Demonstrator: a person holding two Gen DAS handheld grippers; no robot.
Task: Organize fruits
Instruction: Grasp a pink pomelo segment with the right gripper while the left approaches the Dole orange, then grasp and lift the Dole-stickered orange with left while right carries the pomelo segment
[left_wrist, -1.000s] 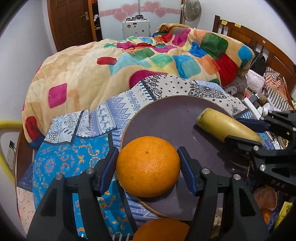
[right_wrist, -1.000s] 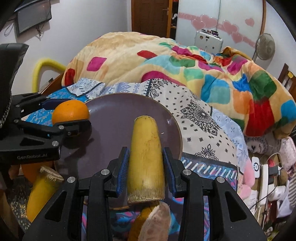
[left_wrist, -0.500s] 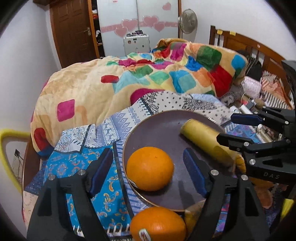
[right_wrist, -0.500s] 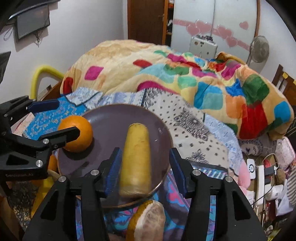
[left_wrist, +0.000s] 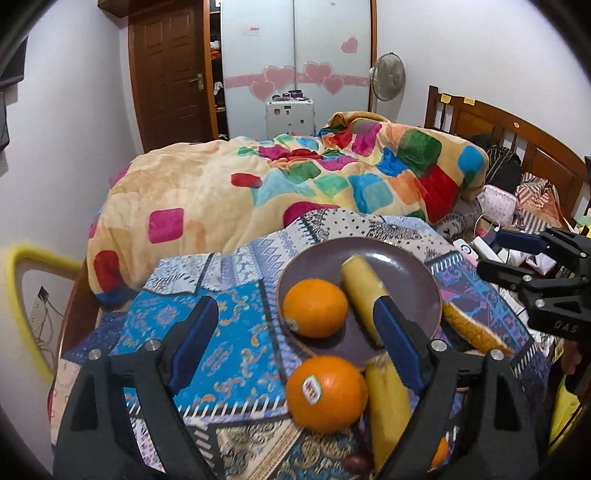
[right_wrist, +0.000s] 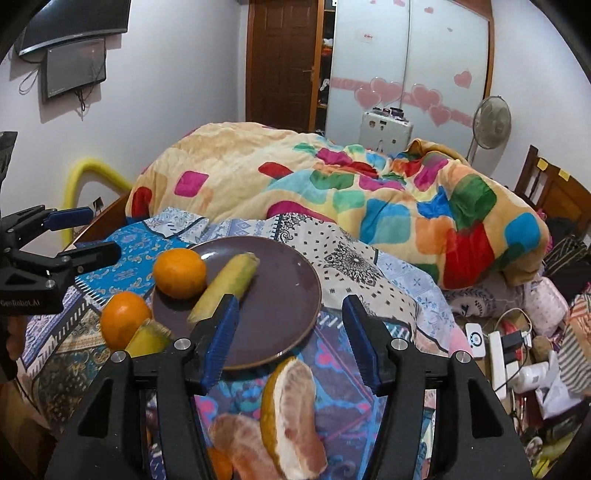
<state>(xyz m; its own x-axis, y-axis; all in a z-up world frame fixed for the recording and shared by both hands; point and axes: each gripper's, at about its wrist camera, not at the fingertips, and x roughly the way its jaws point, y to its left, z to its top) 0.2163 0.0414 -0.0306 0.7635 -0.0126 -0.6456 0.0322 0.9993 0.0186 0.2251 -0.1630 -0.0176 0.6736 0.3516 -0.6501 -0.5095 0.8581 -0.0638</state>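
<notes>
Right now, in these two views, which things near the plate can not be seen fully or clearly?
- Left wrist view: yellow fruit beside the stickered orange, partly hidden by the left hand-held gripper.
- Left wrist view: small dark fruit at the bottom, too small to identify.
- Right wrist view: peeled pomelo pieces, cut off by the bottom edge.
- Right wrist view: another yellow fruit, half behind the right hand-held gripper.

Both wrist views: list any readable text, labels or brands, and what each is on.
"GenRobot.AI": side of the left claw, seen in the right wrist view.
"DAS": body of the right claw, seen in the left wrist view; possibly part of a longer word.
Sticker on the front orange: too blurred to read.
Red-lettered label on the wardrobe door: too small to read.
Yellow notes on the headboard: no legible writing.
</notes>
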